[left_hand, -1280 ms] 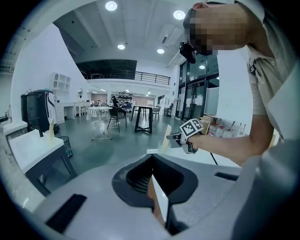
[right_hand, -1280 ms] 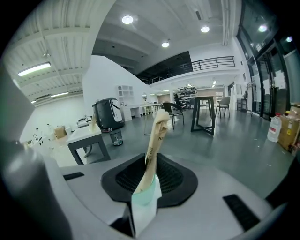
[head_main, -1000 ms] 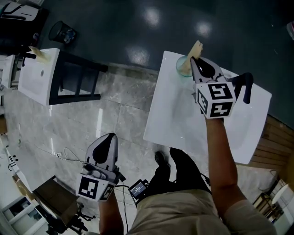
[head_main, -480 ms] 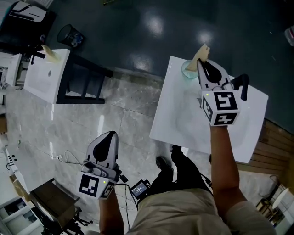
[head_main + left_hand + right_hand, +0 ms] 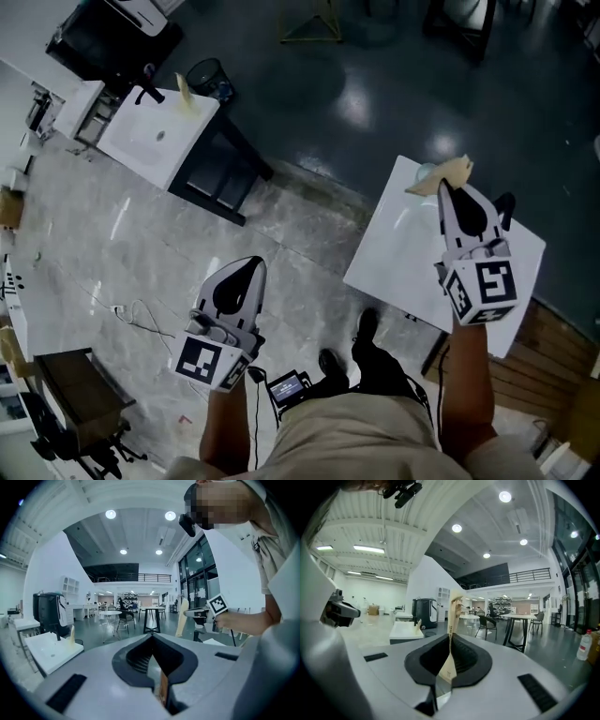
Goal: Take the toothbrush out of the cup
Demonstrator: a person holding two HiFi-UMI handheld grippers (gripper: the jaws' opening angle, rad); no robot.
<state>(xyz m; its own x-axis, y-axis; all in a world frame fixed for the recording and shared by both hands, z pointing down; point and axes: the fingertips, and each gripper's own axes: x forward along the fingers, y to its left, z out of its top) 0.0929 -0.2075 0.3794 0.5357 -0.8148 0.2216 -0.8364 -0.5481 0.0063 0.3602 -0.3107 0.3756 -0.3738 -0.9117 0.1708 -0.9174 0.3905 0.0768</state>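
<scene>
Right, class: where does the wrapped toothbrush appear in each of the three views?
Head view: toothbrush upper right, over the near table, at its far edge.
Left gripper view: toothbrush right of centre, upright, farther off.
Right gripper view: toothbrush dead centre, upright, close.
Shared landmark: the far white table.

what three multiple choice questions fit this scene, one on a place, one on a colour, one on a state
1. Where is the toothbrush? A in the left gripper; B in the right gripper; C in neither
2. What colour is the table top beneath the right gripper? A white; B red; C green
3. How do the left gripper's jaws stand? A wide apart; B shut on the toothbrush; C shut, empty

Answers:
1. B: its jaws have just been closing and pinch the handle in the right gripper view.
2. A: it shows white in the head view.
3. C: the left gripper view shows the jaws together with nothing between them.
</scene>
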